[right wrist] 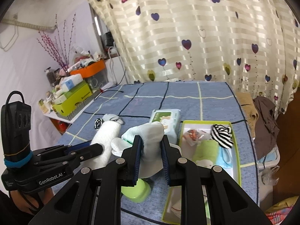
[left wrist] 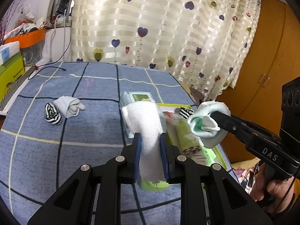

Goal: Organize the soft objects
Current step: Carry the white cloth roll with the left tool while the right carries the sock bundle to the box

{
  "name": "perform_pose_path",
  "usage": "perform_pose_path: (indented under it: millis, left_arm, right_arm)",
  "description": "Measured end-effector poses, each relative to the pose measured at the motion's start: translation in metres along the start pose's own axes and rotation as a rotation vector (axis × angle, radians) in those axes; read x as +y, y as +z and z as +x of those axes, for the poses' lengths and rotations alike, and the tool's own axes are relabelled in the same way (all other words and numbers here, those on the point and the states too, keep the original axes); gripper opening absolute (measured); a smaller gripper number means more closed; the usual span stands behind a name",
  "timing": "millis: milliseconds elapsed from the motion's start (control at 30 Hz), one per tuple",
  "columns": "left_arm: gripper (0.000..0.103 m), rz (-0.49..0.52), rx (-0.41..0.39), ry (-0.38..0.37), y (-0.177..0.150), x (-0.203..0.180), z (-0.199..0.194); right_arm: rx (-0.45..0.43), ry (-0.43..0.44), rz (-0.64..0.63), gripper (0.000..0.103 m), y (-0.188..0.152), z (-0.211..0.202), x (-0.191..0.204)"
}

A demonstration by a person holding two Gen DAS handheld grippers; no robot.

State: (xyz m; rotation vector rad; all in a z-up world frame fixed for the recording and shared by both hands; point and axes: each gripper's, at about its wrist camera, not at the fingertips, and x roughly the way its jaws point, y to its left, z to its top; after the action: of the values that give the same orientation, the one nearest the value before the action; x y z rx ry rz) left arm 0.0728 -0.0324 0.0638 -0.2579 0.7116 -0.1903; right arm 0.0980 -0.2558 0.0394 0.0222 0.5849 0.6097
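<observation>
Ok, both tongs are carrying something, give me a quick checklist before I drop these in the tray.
1. Left tongs clamped on the white rolled towel: ok.
2. Right tongs clamped on the pale green sock bundle: ok.
3. Green tray within view and unobstructed from above: ok.
4. Free room in the tray: not ok; the striped sock, green towel and blue cloth fill most of it.
5. Socks left on the bed: not ok, still to collect.
6. Items hanging over the tray: cannot tell.

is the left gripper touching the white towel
Touching. In the left wrist view the left gripper has both blue pads pressed against the sides of the white towel, no gap on either side.
</observation>
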Motion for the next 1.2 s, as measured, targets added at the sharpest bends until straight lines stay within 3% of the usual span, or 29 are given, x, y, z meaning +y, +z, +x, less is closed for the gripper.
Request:
perform_pose_path:
  millis: [800, 1200]
  left_arm:
    - [0.021, 0.105, 0.054, -0.104, -0.003, -0.066, 0.023]
    - [0.021, 0.132, 0.102, -0.135, -0.012, -0.083, 0.040]
  right_arm:
    - [-0.028, -0.117, 0.127, 0.020, -0.025, -0.040, -0.075]
    - [0.045, -0.160, 0.173, 0.020, -0.053, -0.027, -0.103]
